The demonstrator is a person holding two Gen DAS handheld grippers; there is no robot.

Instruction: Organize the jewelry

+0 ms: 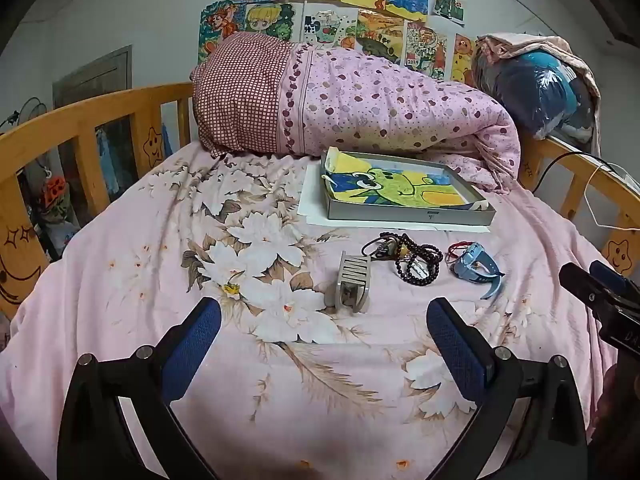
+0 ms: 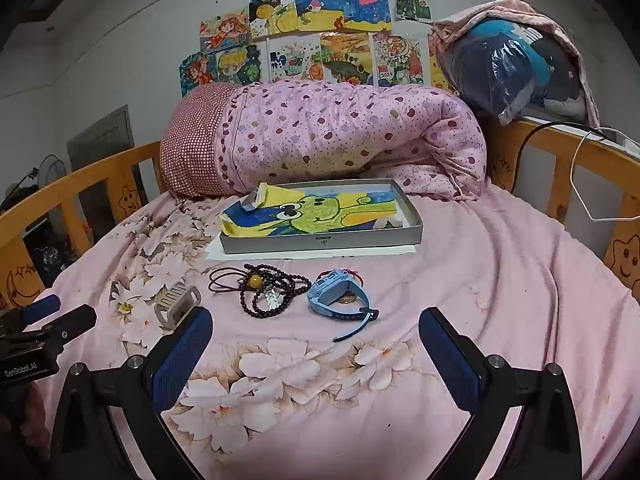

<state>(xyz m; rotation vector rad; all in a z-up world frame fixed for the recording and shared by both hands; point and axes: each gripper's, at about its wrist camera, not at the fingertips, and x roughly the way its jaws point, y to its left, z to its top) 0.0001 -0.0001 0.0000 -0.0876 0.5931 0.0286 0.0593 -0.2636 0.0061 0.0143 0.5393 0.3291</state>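
Both grippers, left and right, angled down over bed, jaws released, empty; watch face indistinct.

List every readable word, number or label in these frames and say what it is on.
"GenRobot.AI": on the left gripper's body, in the right wrist view.
"2024": on a drawing on the wall.
Small label on the grey tray's front wall: too small to read.
White letters on the right gripper's body: cut off, unreadable.

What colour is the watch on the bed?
Light blue watch, clearest in the right wrist view.
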